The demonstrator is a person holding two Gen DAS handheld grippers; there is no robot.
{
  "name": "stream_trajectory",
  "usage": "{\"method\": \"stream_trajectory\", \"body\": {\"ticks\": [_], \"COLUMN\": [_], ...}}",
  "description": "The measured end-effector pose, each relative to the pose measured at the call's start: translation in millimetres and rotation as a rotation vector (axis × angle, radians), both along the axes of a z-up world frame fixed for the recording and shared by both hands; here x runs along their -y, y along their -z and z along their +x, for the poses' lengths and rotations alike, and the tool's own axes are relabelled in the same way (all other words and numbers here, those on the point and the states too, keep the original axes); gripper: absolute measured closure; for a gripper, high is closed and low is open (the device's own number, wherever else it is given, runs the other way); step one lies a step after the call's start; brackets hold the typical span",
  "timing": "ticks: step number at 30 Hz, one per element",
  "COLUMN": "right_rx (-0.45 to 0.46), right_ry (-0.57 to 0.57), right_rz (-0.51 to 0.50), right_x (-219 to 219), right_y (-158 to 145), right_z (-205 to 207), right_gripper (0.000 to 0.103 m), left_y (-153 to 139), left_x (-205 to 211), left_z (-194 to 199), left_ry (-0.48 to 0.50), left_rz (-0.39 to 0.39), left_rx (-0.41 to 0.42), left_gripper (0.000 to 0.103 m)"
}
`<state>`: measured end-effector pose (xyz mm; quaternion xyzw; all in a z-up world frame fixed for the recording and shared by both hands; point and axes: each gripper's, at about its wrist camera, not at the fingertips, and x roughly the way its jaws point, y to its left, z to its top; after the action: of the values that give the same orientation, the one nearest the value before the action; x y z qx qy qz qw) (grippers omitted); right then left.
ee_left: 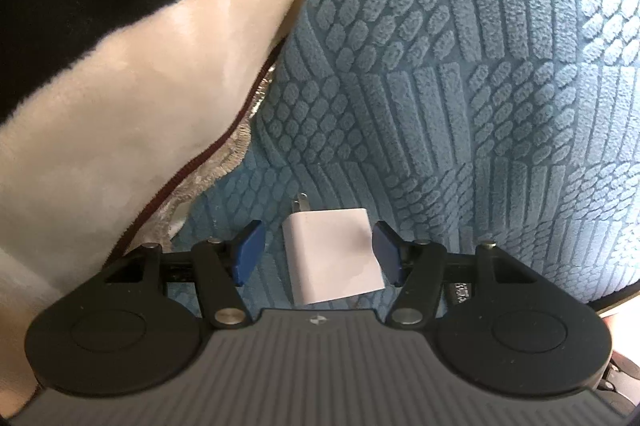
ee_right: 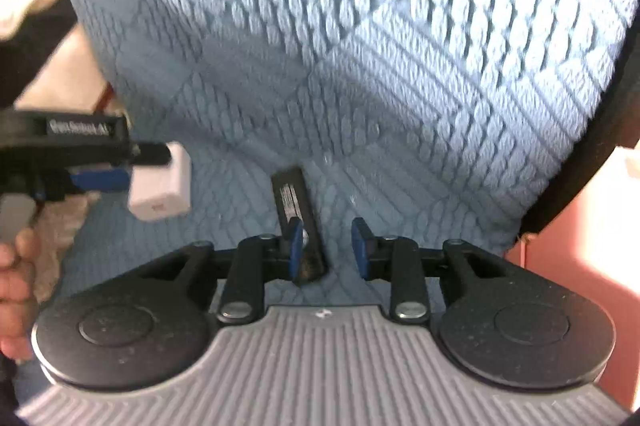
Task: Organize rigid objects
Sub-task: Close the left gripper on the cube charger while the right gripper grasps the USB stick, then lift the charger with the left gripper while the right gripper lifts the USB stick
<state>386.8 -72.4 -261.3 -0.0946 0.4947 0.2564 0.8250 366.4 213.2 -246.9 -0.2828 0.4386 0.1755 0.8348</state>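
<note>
A white plug-in charger block (ee_left: 332,256) lies on the blue textured cushion (ee_left: 460,66), prongs pointing away, between my left gripper's (ee_left: 318,250) blue pads. The jaws are open; the right pad touches its side, the left pad stands apart. The right wrist view shows the same charger (ee_right: 162,188) under the left gripper (ee_right: 96,166). A slim black rectangular device (ee_right: 298,222) lies on the cushion (ee_right: 360,46) by my right gripper's (ee_right: 327,246) left pad. The right gripper is open and empty.
A cream and black plush blanket (ee_left: 120,98) with a dark red trim lies to the left of the charger. A reddish surface (ee_right: 592,258) shows past the cushion's dark right edge. A person's hand (ee_right: 16,278) holds the left gripper.
</note>
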Motion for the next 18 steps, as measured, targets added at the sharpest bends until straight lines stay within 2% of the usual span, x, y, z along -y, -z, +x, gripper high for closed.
{"method": "stream_trajectory", "body": {"ticks": [5, 9, 12, 15, 18], "right_rx": [0.014, 0.029, 0.012, -0.031, -0.032], "right_ry": [-0.055, -0.083, -0.069, -0.001, 0.034], "right_rz": [0.010, -0.064, -0.077, -0.036, -0.012], "right_x": [-16.6, -29.2, -32.6, -27.1, -19.8], "right_y": [10.3, 26.4, 30.8, 25.9, 16.6], "right_z": [-4.7, -9.9, -8.0, -0.5, 6.4], "right_gripper": [0.071, 0.070, 0.074, 0.075, 0.075], "left_y": [2.4, 2.7, -0.4, 10.1, 12.9], "left_x": [11.8, 19.2, 21.3, 21.5, 30.0], "left_z": [-1.1, -2.9, 2.4, 7.9, 9.6], "left_ry": [0.008, 0.015, 0.022, 0.040, 0.055], "left_rz": [-0.007, -0.006, -0.012, -0.038, -0.013], "left_rx": [-0.010, -0.006, -0.010, -0.015, -0.026], "left_gripper": [0.038, 0.038, 0.038, 0.036, 0.036]}}
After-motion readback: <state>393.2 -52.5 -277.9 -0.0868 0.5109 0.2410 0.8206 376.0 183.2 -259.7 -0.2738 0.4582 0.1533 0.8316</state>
